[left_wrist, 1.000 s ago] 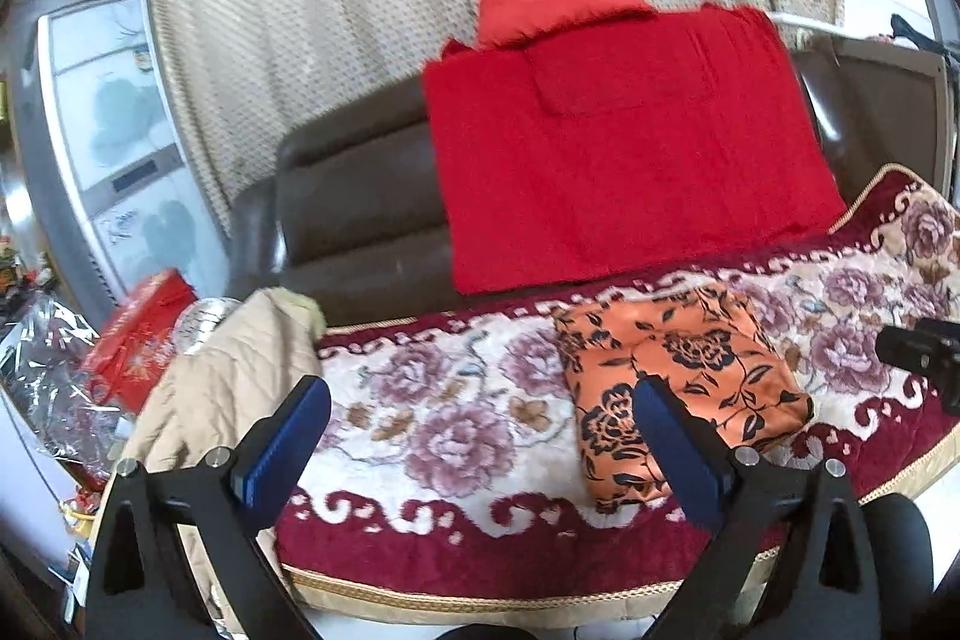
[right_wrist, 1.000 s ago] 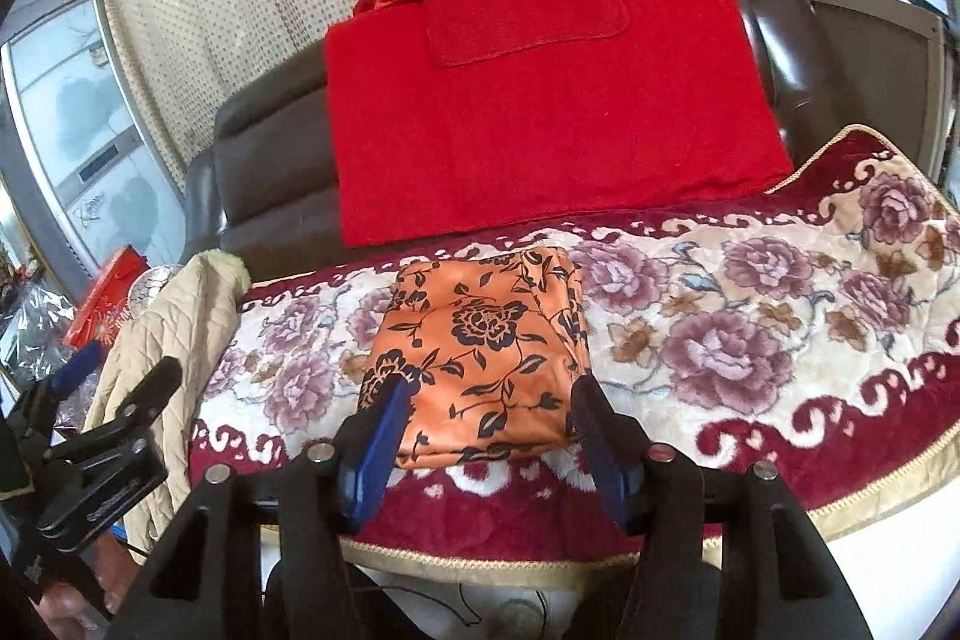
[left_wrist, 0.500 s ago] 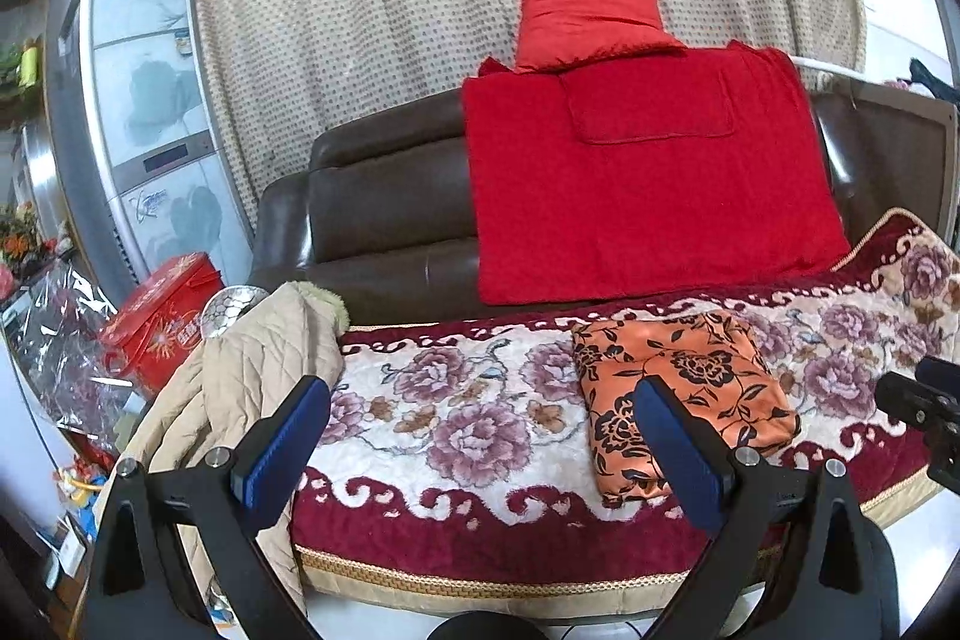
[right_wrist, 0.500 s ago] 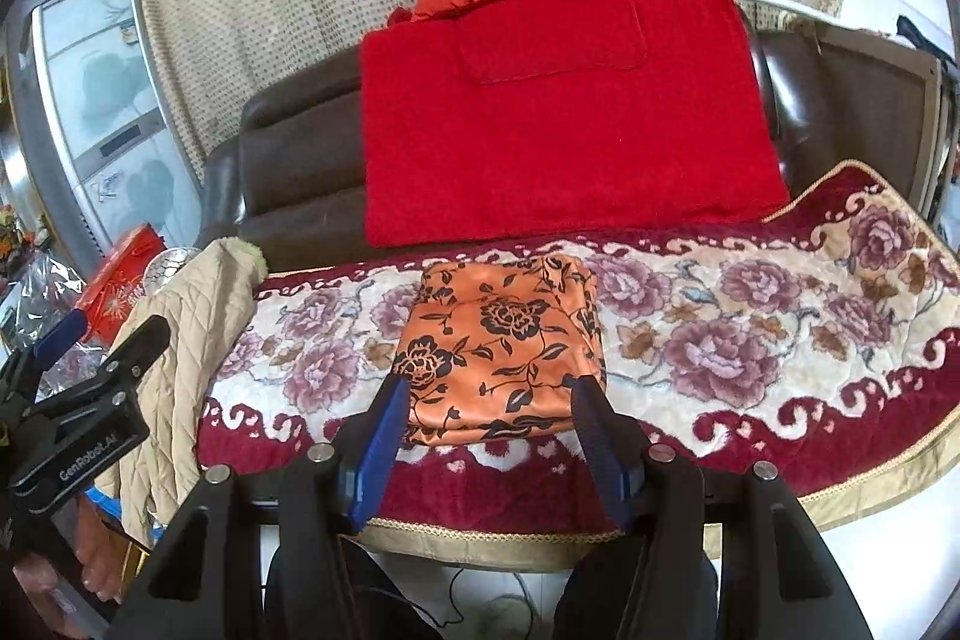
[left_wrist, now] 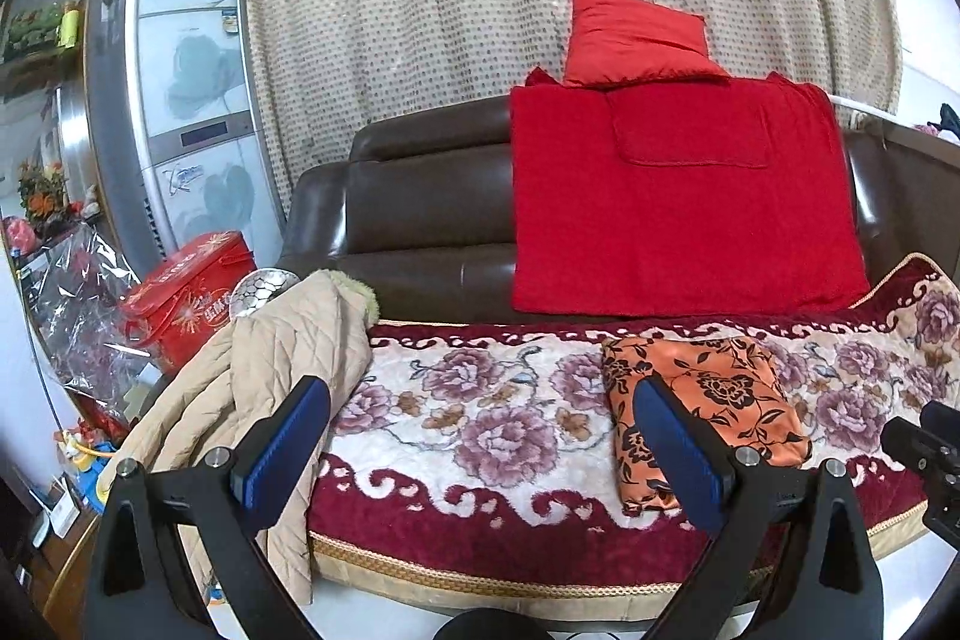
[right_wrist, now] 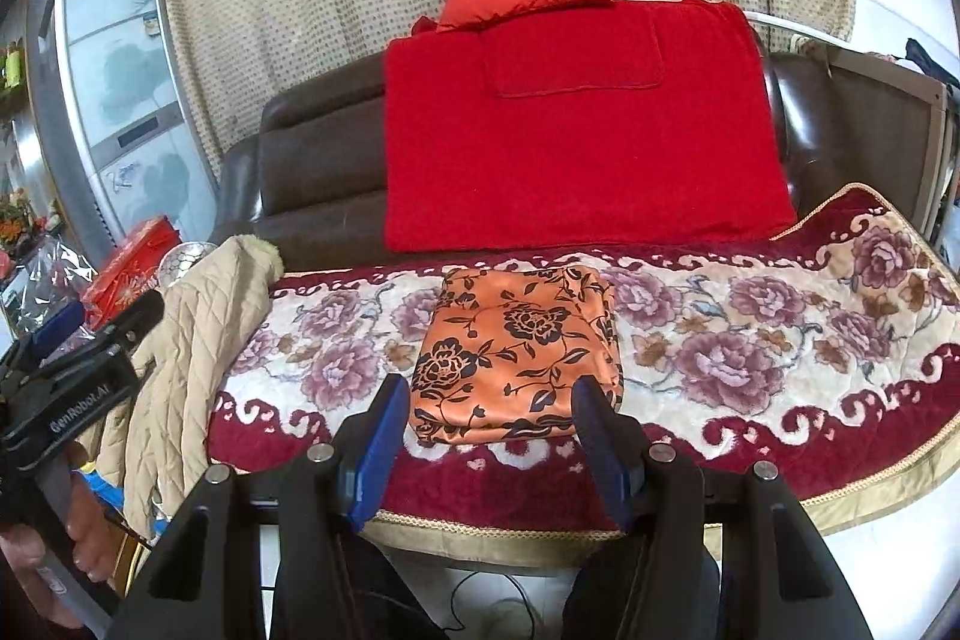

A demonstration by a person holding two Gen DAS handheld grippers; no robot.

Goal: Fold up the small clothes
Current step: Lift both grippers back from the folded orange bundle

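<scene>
The orange cloth with black flowers (right_wrist: pixel 519 355) lies folded in a flat rectangle on the flowered sofa cover (right_wrist: pixel 750 340)

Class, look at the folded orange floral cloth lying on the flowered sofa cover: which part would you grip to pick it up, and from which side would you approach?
Grip the near edge of the orange floral cloth, coming from the front of the sofa. It lies flat as a neat rectangle, and its stacked layers end nearest the open right tool, so a low pinch there should probably catch all layers together.

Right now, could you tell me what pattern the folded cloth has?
Orange with black flowers; the right wrist view shows it best.
</scene>
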